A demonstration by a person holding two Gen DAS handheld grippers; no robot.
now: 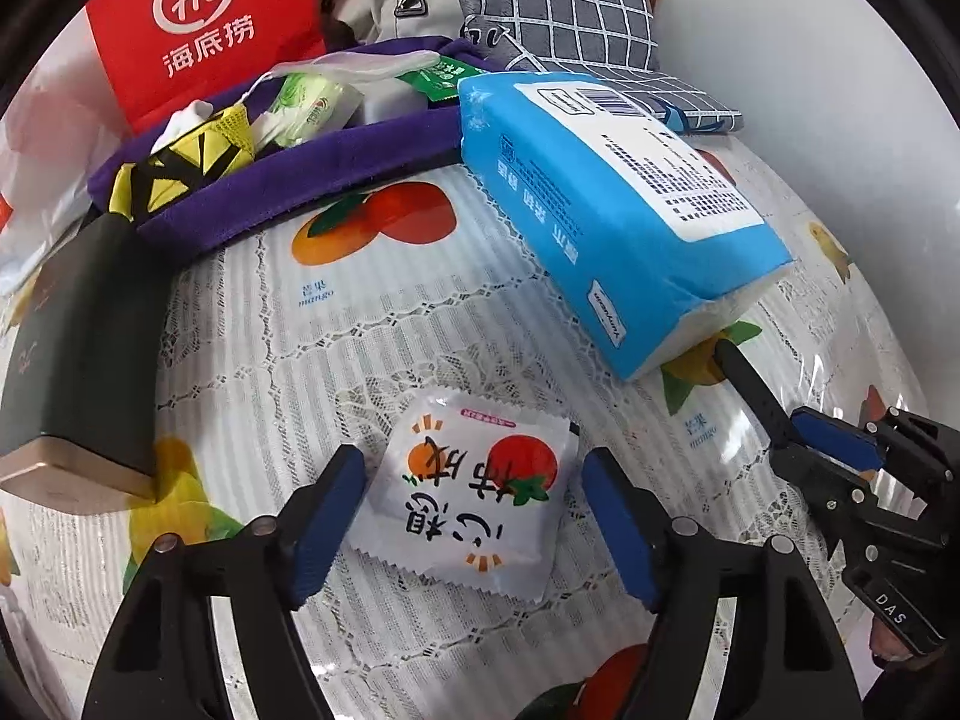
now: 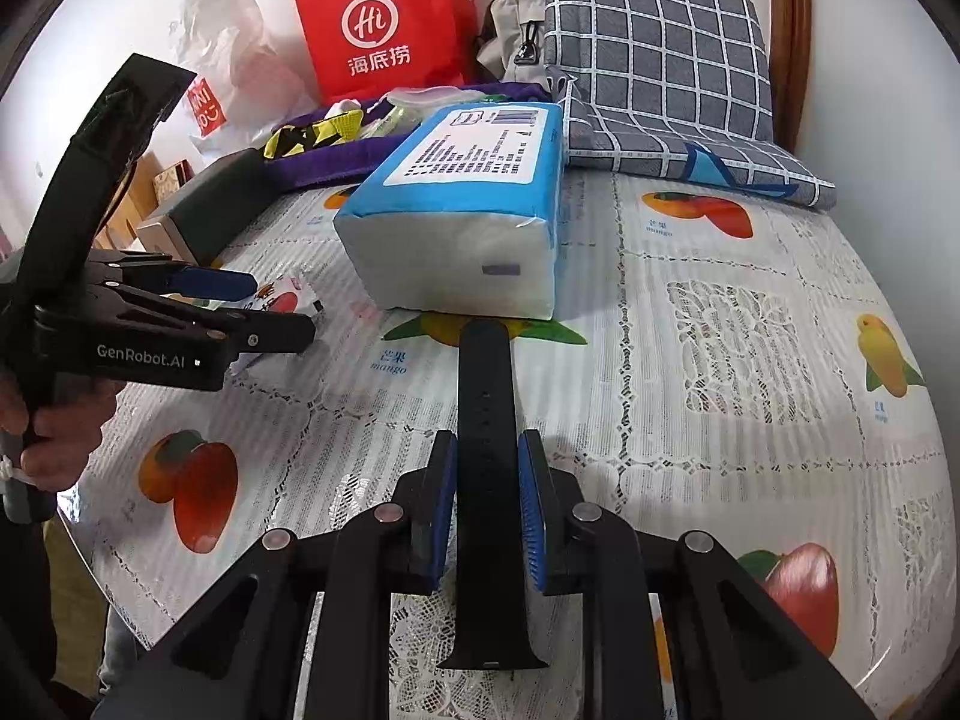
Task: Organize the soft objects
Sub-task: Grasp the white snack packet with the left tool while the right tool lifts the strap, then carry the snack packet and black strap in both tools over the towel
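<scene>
My left gripper [image 1: 474, 516] is open, its blue pads on either side of a small white tissue packet [image 1: 474, 498] with orange and tomato print, lying flat on the table. My right gripper [image 2: 487, 504] is shut on a black watch strap [image 2: 485, 420], which points forward toward a big blue tissue pack [image 2: 474, 204]. In the left wrist view the right gripper [image 1: 840, 450] holds the strap [image 1: 750, 384] with its tip under the blue pack [image 1: 606, 192]. A purple fabric basket [image 1: 288, 168] at the back holds a yellow-black cloth [image 1: 186, 156] and green packets [image 1: 306, 108].
A dark box [image 1: 90, 348] lies left of the packet. A red paper bag [image 1: 204, 24], a white plastic bag [image 2: 228, 66], a grey pouch [image 2: 516, 42] and a checked cushion [image 2: 660, 66] line the back. The table [image 2: 750, 360] has a fruit-print cover; its edge curves at right.
</scene>
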